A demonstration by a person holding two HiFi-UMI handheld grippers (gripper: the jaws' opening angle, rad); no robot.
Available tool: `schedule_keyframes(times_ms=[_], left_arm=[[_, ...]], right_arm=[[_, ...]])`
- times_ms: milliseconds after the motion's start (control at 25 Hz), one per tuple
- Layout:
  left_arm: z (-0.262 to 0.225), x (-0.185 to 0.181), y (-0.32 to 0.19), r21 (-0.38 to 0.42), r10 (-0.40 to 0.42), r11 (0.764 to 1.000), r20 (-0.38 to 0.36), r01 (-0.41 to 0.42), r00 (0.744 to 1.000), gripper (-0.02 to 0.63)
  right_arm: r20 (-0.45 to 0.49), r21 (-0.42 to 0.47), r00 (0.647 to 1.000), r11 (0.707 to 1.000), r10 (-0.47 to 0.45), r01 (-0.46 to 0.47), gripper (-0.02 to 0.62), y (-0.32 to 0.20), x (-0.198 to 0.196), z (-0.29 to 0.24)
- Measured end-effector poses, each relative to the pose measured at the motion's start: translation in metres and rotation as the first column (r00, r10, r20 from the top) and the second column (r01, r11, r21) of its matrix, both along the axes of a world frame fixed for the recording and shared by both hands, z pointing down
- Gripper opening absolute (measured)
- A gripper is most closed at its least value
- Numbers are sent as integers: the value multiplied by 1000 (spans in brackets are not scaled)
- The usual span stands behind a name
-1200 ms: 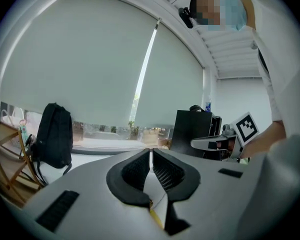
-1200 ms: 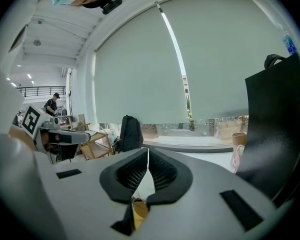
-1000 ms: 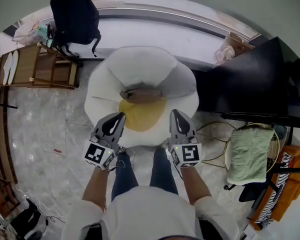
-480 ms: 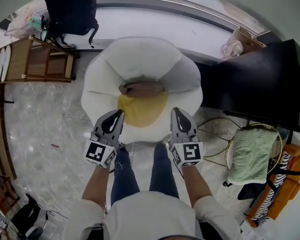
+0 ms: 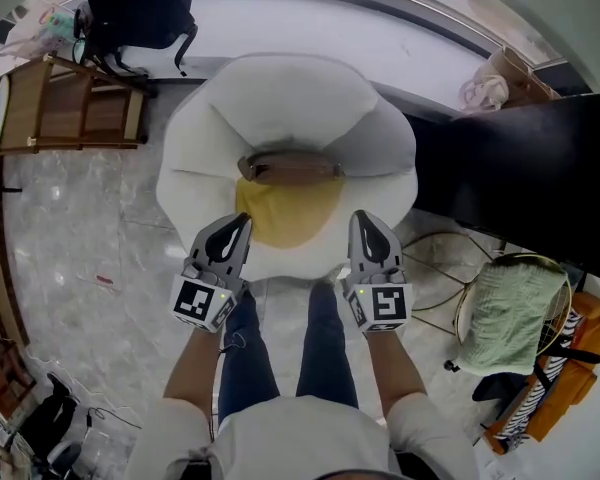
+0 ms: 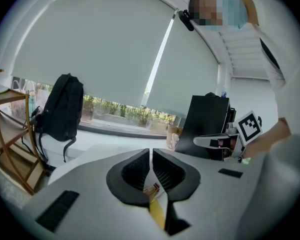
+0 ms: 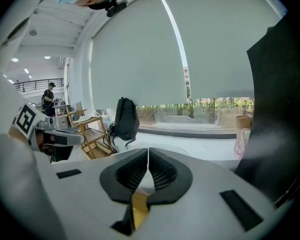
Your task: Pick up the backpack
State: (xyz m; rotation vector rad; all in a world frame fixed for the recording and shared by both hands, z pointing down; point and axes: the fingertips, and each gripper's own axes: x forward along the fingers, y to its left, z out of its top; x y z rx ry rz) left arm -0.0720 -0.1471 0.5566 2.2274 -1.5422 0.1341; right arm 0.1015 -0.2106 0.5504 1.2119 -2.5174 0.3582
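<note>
Left tongs (image 5: 242, 220) and right tongs (image 5: 362, 218) hover shut and empty over a fried-egg beanbag (image 5: 280, 118) in the head view, with the black backpack (image 5: 135, 8) well apart on the window ledge (image 5: 310, 28). The left gripper view, then the right gripper view, shows jaws together and the backpack upright beside a wooden rack (image 7: 92, 134).

The white window ledge (image 5: 310, 26) seemingly bears the black backpack (image 5: 135, 3).

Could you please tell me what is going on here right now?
A person stands before a white cushion seat with a yellow middle, a gripper in each hand. The left gripper and right gripper are both shut and empty. The black backpack sits untouched on the window ledge beyond the seat, beside a wooden rack.
</note>
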Motion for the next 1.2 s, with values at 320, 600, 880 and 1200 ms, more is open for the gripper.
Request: schedule_keyframes(times_ms=[320, 600, 880, 1200], left_arm=[[40, -5, -5, -28, -14, 1000, 0, 14, 1000, 43], [75, -3, -11, -41, -12, 999, -7, 12, 1000, 43], [102, -6, -24, -26, -23, 999, -7, 23, 1000, 43], [132, -8, -29, -41, -60, 997, -37, 59, 997, 43]], right_arm=[[-2, -19, 1000, 1000, -20, 20, 31, -4, -11, 40], [14, -53, 1000, 998, -27, 28, 29, -10, -13, 79], [-6, -59, 999, 997, -50, 50, 29, -13, -15, 114], [-25, -69, 997, 995, -70, 68, 29, -18, -16, 156]])
